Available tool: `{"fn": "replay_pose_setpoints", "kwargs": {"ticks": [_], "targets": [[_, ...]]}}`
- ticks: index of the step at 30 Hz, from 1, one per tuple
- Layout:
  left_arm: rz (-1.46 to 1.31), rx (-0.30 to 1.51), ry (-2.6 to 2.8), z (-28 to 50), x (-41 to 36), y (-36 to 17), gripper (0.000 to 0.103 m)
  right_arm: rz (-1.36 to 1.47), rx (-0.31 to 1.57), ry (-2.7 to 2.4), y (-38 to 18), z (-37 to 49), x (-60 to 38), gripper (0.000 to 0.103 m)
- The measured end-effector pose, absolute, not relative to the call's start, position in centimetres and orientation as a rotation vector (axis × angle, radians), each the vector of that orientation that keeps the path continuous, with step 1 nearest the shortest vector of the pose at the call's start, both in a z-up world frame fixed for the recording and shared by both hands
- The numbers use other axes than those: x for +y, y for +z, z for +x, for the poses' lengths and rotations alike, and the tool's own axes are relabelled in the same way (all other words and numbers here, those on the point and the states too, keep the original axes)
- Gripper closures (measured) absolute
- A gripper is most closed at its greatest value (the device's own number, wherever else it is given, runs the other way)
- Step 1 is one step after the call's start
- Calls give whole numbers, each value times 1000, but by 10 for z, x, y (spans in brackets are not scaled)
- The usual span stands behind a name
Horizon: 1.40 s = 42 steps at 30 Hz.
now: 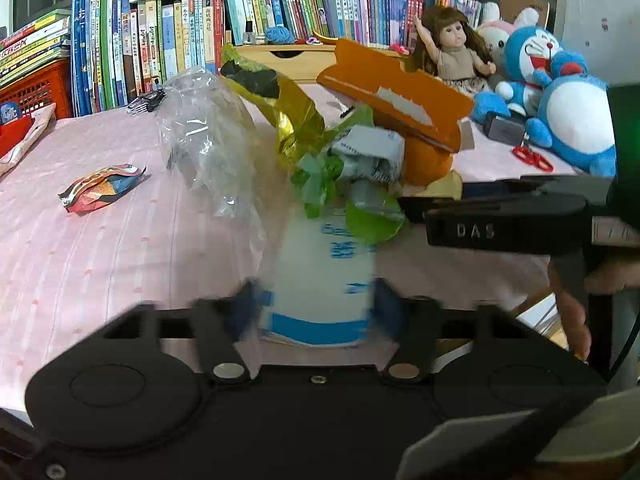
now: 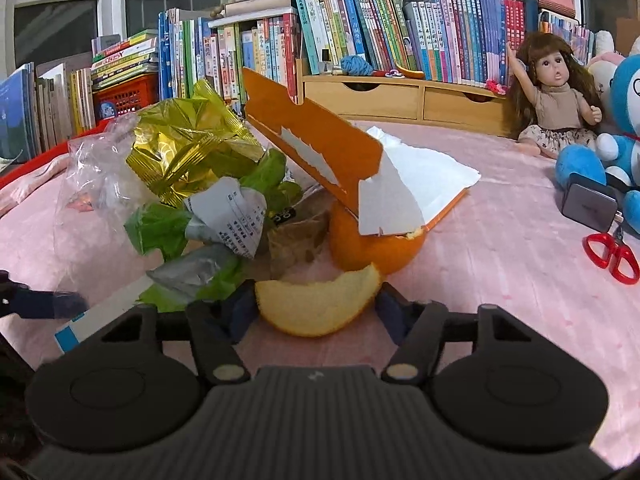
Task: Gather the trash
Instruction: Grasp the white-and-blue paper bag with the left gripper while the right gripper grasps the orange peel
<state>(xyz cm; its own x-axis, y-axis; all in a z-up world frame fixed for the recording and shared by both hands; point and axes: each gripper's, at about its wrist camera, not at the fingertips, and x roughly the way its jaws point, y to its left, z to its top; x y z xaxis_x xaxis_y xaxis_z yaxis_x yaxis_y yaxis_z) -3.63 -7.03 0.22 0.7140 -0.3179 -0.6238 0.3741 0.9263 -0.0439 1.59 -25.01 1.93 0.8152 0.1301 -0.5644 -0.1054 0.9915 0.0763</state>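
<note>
While both tilt downward, left tongs [image 1: 316, 304] grip carton [image 1: 320, 280], right tongs [image 2: 316, 304] grip peel [image 2: 316, 304].

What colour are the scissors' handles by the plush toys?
Red. The scissors show best in the right wrist view, lying on the pink tablecloth.
</note>
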Motion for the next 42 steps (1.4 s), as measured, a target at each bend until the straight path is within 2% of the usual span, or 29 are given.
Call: {"fn": "replay_pose_setpoints", "kwargs": {"ticks": [5, 11, 13, 14, 20, 22, 24, 27, 29, 34, 36, 42], "targets": [[57, 658, -376, -38, -64, 13, 72, 56, 593, 127, 22, 9, -253, 44], [41, 665, -376, -47, -52, 20, 75, 79, 590, 141, 25, -3, -255, 46], [50, 666, -379, -51, -49, 19, 66, 79, 591, 144, 24, -7, -254, 46], [56, 671, -368, -53, -48, 17, 58, 78, 590, 142, 24, -9, -254, 46], [67, 698, -317, -64, -39, 11, 44, 80, 586, 134, 24, -15, -254, 46], [72, 692, -295, -66, -35, 12, 38, 80, 586, 133, 23, -15, -255, 46], [90, 673, -267, -68, -33, 14, 26, 81, 585, 132, 23, -15, -255, 46], [142, 631, -224, -76, -34, 20, 26, 85, 584, 128, 23, -16, -255, 46], [172, 587, -212, -86, -36, 26, 28, 84, 581, 126, 23, -17, -254, 46], [259, 487, -234, -109, -47, 39, 41, 65, 576, 123, 22, -17, -251, 46], [277, 496, -285, -113, -53, 39, 51, 68, 576, 122, 22, -17, -251, 46], [279, 568, -356, -103, -67, 24, 60, 80, 575, 123, 22, -18, -253, 46]]}}
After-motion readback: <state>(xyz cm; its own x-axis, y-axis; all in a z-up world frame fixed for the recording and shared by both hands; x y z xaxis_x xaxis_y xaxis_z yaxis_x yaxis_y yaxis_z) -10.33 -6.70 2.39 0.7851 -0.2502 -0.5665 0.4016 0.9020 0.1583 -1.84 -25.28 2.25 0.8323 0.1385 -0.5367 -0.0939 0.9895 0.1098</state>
